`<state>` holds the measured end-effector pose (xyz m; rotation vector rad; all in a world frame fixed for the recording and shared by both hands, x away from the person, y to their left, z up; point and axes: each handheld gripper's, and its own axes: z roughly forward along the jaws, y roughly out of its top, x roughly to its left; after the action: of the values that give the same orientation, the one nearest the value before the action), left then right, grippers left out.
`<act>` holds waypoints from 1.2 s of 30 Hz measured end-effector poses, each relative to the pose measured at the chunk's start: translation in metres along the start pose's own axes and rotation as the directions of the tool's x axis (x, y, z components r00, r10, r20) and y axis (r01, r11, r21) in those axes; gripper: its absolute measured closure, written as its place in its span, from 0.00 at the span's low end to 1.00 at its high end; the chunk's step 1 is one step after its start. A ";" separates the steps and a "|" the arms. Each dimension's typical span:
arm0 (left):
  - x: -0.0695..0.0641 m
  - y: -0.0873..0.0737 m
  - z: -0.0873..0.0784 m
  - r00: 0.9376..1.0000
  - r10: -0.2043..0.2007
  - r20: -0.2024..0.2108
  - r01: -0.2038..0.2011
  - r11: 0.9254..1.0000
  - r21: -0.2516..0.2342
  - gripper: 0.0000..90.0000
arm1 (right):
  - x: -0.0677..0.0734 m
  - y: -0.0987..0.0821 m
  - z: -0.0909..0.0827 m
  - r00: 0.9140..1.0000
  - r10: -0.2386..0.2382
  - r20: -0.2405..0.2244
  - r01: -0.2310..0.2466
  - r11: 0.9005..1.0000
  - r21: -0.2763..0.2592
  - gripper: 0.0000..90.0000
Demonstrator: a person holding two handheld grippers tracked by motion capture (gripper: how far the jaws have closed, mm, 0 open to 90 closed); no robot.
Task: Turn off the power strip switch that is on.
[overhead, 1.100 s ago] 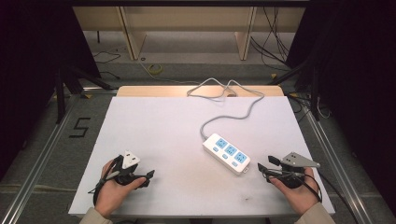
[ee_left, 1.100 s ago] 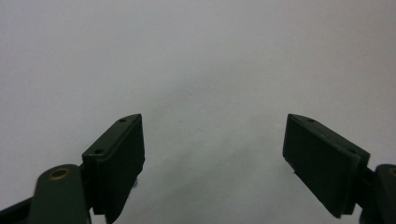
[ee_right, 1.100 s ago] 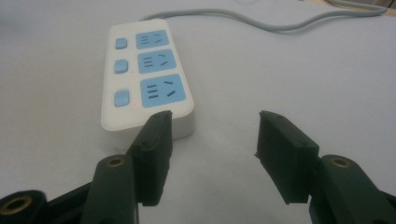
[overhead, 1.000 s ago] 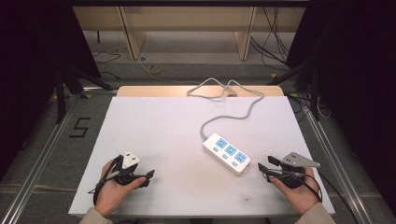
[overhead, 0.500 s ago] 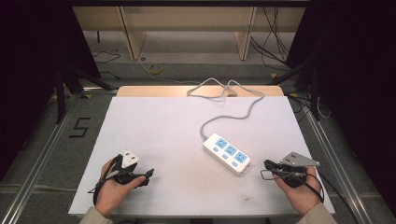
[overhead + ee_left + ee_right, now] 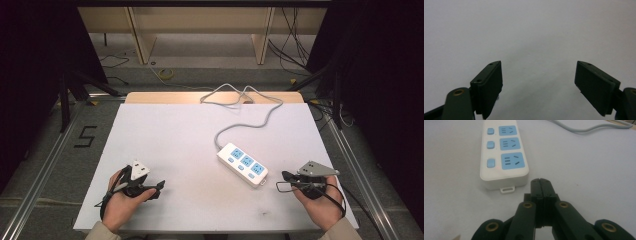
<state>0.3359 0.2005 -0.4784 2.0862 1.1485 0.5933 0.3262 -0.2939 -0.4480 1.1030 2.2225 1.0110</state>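
A white power strip (image 6: 243, 164) with three blue sockets and three blue switches lies at the right of the white table top (image 6: 175, 135). Its grey cable (image 6: 250, 117) runs off to the far edge. In the right gripper view the strip (image 6: 502, 157) lies just ahead and to the left of my right gripper (image 6: 540, 181), apart from it. That gripper (image 6: 285, 176) has just been closing and its jaws now meet with nothing between them. My left gripper (image 6: 159, 188) rests at the near left. In its own view the left gripper (image 6: 539, 87) is open over bare table.
A wooden board (image 6: 150, 97) borders the table's far edge, where the cable loops. Metal rails (image 6: 45, 165) run along both sides of the table. A "5" mark (image 6: 86, 136) is on the floor at the left. Shelving legs and loose cables lie beyond.
The right gripper's jaws went from open to fully shut, with nothing in them. Both hands stayed almost in place, and the power strip has not moved.
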 end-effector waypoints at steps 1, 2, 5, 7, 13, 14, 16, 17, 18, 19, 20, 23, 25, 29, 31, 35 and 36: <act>0.000 0.000 0.000 1.000 0.000 0.000 0.000 1.000 0.000 0.25 | 0.000 0.001 0.000 1.000 -0.001 -0.001 0.001 1.000 0.002 1.00; 0.000 0.000 0.000 1.000 -0.003 0.000 0.003 1.000 -0.005 0.25 | 0.000 0.001 0.000 1.000 -0.001 -0.001 0.001 1.000 0.002 1.00; 0.000 0.000 0.001 1.000 -0.002 0.001 0.002 1.000 -0.003 0.25 | -0.001 0.003 -0.001 1.000 -0.006 -0.001 0.006 1.000 0.007 1.00; 0.000 0.000 0.001 1.000 0.000 0.000 0.000 1.000 0.000 0.25 | -0.001 0.004 -0.001 1.000 -0.008 -0.003 0.008 1.000 0.008 1.00; 0.000 0.000 0.001 1.000 0.001 0.000 -0.001 1.000 0.001 0.25 | -0.001 0.007 0.000 1.000 -0.015 -0.012 0.015 1.000 0.012 1.00; 0.000 0.001 0.001 1.000 0.001 0.000 -0.001 1.000 -0.001 0.25 | 0.000 0.009 0.001 1.000 -0.018 -0.016 0.018 1.000 0.017 1.00; 0.000 0.001 0.001 1.000 0.001 -0.001 -0.001 1.000 -0.003 0.25 | 0.000 0.010 0.001 1.000 -0.020 -0.017 0.020 1.000 0.019 1.00; -0.001 0.001 0.001 1.000 0.001 -0.001 -0.001 1.000 -0.002 0.25 | 0.001 0.010 0.002 1.000 -0.020 -0.020 0.020 1.000 0.023 1.00; -0.001 0.001 0.001 1.000 0.002 -0.001 -0.002 1.000 -0.003 0.25 | 0.000 0.011 0.002 1.000 -0.022 -0.022 0.023 0.999 0.026 1.00; -0.001 0.001 0.001 1.000 0.003 -0.002 -0.003 1.000 -0.002 0.25 | 0.000 0.011 0.002 1.000 -0.022 -0.022 0.023 0.999 0.026 1.00; -0.001 0.001 0.001 1.000 0.005 -0.001 -0.005 1.000 0.000 0.25 | 0.000 0.012 0.002 0.999 -0.024 -0.023 0.025 0.999 0.027 1.00; -0.001 0.001 0.001 1.000 0.005 -0.002 -0.005 1.000 0.001 0.26 | 0.000 0.014 0.002 0.999 -0.026 -0.028 0.027 0.999 0.039 1.00; -0.001 0.001 0.001 1.000 0.007 -0.002 -0.007 1.000 0.002 0.26 | 0.000 0.016 0.002 0.999 -0.025 -0.029 0.027 0.999 0.042 1.00; -0.001 0.001 0.001 1.000 0.007 -0.003 -0.007 1.000 0.002 0.26 | -0.001 0.018 0.003 0.999 -0.031 -0.032 0.032 0.998 0.049 1.00; -0.001 0.001 0.001 1.000 0.008 -0.005 -0.008 1.000 0.003 0.26 | 0.000 0.020 0.003 0.999 -0.032 -0.034 0.034 0.998 0.056 1.00; -0.001 0.001 0.000 1.000 0.009 -0.006 -0.009 1.000 0.006 0.26 | -0.001 0.023 0.004 0.998 -0.036 -0.042 0.038 0.997 0.065 1.00; -0.001 0.001 0.000 1.000 0.010 -0.006 -0.010 1.000 0.007 0.26 | 0.000 0.023 0.005 0.999 -0.033 -0.042 0.036 0.997 0.067 1.00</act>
<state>0.3366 0.1994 -0.4778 2.0980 1.1459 0.6016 0.3406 -0.2828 -0.4327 1.0784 2.3159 0.9586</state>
